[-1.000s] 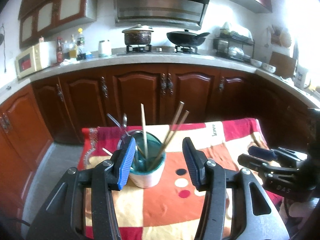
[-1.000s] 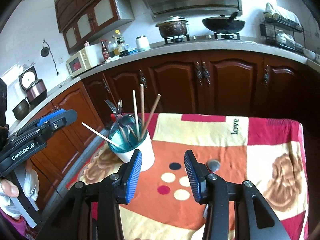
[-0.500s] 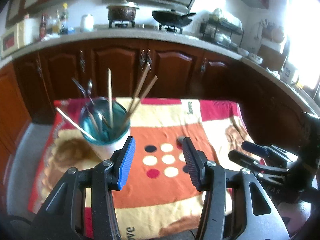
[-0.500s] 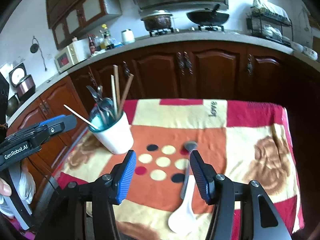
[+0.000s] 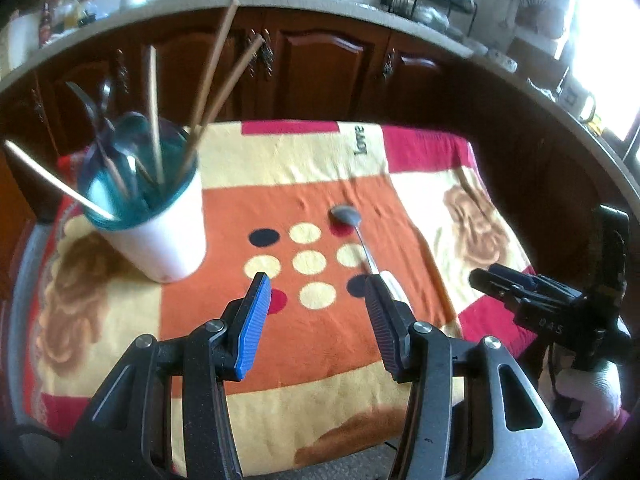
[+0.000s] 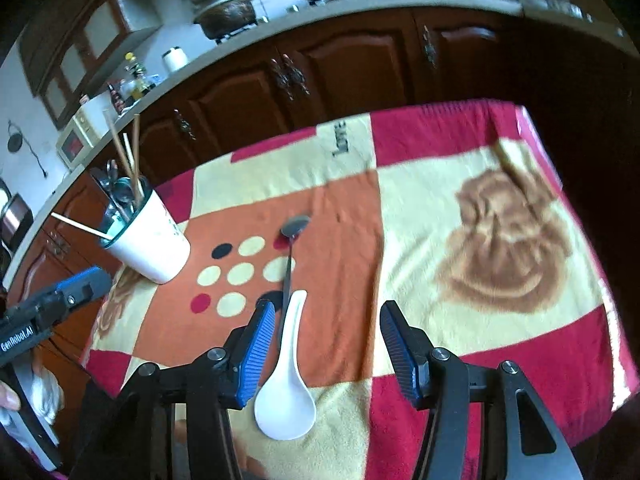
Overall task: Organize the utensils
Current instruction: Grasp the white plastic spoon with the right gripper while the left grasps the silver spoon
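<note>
Both grippers: black angular frames, silver screws, ribbed blue pads. Left gripper [image 6: 60, 300] has white "GenRobot.AI" lettering; right gripper [image 5: 520, 292] shows "DAS". Hands in white gloves [image 5: 592, 400].

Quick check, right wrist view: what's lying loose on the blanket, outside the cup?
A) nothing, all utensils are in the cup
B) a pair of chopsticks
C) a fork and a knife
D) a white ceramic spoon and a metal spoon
D: a white ceramic spoon and a metal spoon lie side by side on the blanket, while the chopsticks stand in the white cup.
</note>
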A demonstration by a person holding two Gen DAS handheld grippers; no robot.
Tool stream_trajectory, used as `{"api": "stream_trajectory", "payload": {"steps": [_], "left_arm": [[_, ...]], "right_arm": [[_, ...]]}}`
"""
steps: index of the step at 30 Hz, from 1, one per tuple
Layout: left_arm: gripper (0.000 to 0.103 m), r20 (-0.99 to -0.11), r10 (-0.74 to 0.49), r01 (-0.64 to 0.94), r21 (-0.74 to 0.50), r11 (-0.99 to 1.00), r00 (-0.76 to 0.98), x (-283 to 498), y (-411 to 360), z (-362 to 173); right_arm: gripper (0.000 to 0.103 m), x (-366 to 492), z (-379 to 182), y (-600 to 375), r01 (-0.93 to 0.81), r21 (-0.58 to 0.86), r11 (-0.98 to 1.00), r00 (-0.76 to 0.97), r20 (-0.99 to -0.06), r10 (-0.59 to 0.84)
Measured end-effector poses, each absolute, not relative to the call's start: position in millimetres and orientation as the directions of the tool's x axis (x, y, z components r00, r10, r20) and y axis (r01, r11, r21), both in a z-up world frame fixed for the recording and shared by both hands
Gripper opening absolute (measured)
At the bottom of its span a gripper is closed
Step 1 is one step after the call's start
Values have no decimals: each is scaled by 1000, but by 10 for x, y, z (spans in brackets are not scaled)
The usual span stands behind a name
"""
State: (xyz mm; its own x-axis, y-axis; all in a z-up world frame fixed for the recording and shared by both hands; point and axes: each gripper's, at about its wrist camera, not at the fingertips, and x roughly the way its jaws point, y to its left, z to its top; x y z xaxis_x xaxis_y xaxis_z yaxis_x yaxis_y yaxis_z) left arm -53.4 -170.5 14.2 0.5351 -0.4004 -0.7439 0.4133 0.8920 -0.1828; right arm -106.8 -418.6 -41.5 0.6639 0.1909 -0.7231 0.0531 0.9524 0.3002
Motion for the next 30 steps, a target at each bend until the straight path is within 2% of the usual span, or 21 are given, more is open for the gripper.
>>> {"api": "stream_trajectory", "payload": {"steps": [5,10,15,20,26,30], "left_arm": [[49,-770,-390,404,-188,895,505,-389,-1764,-21],[49,-784,-373,372,-196,907,497,-233,-1725,-112],[49,-801,-363,362,-197,911,476,-107,-1763,-221],[49,-805,-390,360,-237,902,448,76,-1890,-299],[49,-813,-440,374,-300,878,382,337,-2251,-447],[48,-821,-453,401,-307,863,346,472,-2528,-553]], "right_arm": [[40,-829,-646,-4049,4,326,945,614,-747,255],[33,-640,-923,-3818,-40,281,959,537,-803,258],[16,-528,-1091,-3662,-78,220,972,502,-834,229],[15,-540,-1058,-3841,-51,195,980,514,-836,193],[13,-538,-1070,-4492,100,294,951,560,-807,190],[14,-528,-1086,-4631,101,361,927,572,-784,243]]}}
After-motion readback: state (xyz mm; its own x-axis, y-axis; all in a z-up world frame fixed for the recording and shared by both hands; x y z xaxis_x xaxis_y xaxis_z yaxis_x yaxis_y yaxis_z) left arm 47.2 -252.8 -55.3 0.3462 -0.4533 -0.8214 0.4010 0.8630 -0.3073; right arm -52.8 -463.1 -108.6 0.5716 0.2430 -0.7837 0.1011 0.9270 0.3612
